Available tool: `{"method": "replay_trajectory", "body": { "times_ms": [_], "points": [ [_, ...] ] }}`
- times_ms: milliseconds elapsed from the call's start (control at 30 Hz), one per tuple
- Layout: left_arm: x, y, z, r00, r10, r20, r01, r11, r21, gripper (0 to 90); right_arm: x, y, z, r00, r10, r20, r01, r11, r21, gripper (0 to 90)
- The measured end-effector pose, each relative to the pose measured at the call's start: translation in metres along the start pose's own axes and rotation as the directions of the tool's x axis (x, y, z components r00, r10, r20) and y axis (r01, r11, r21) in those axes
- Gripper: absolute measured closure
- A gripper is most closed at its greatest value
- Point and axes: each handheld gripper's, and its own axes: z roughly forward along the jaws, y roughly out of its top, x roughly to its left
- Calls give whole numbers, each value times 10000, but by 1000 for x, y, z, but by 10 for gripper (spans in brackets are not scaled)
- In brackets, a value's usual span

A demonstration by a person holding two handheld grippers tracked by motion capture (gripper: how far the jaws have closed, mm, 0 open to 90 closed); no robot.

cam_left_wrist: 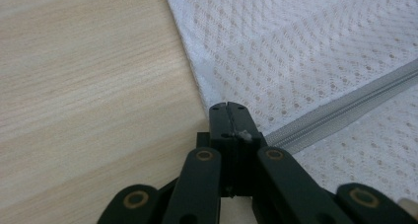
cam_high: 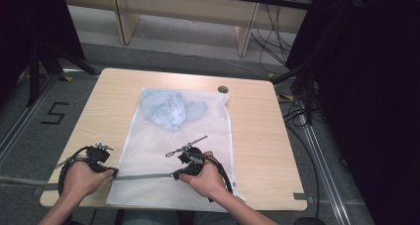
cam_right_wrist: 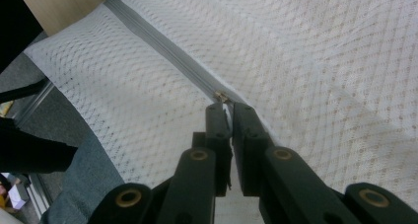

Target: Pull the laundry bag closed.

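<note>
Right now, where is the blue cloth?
In the high view, the blue cloth lies crumpled inside the white mesh bag, at its far end in the middle of the table, well beyond the grey zipper near both grippers.

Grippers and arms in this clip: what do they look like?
Both grippers, left and right, are black, with two flat jaws on linked bars pinned by brass-coloured rivets. A black cable loops from each. The forearms are bare; no sleeves or gloves show.
</note>
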Motion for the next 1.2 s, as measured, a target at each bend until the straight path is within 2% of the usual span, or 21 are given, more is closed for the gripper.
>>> {"method": "replay_trajectory", "body": {
  "times_ms": [33, 67, 233, 400, 500, 700, 933, 1067, 1133, 1167, 1200],
  "points": [
    [0, 0, 0, 10000, -6, 2, 6, 10000, -9, 899, -1, 0, 0, 9999, -113, 65, 114, 9999, -52, 868],
    [0, 0, 0, 10000, 5, 0, -5, 10000, -1, 899, 0, -1, -1, 10000, -3, 25, 3, 10000, -3, 869],
    [0, 0, 1, 10000, 0, 18, 0, 10000, -91, 899, -1, -1, -2, 10000, -35, -34, 35, 10000, -34, 869],
    [0, 0, 0, 10000, -10, 18, 10, 10000, -18, 899, -1, -2, -2, 9998, 153, 88, -154, 9999, 69, 869],
    [0, 0, 0, 10000, -11, 13, 11, 10000, -21, 899, -3, -2, -2, 10000, -10, 99, 11, 10000, -84, 869],
    [0, 0, 0, 10000, 3, 11, -3, 10000, -27, 899, -6, -3, -4, 9999, 94, 130, -94, 10000, -32, 868],
    [0, 0, 0, 10000, -17, 7, 17, 10000, -47, 899, -4, -4, -6, 9996, 293, 60, -293, 9996, 30, 869],
    [0, 0, 0, 10000, 24, 3, -24, 10000, -32, 899, -7, -5, -7, 9998, 178, 113, -178, 9998, -2, 869],
    [0, 0, 0, 10000, 22, 4, -22, 10000, -36, 899, -6, -5, -8, 9983, 545, 214, -549, 9984, 165, 869],
    [0, 0, 0, 10000, 26, 3, -26, 10000, -36, 899, -9, -6, -7, 9995, 260, 165, -260, 9997, 0, 869],
    [0, 0, 0, 10000, 25, 1, -25, 10000, -34, 899, -9, -6, -9, 9995, 296, 128, -296, 9996, -5, 869]
  ]
}}
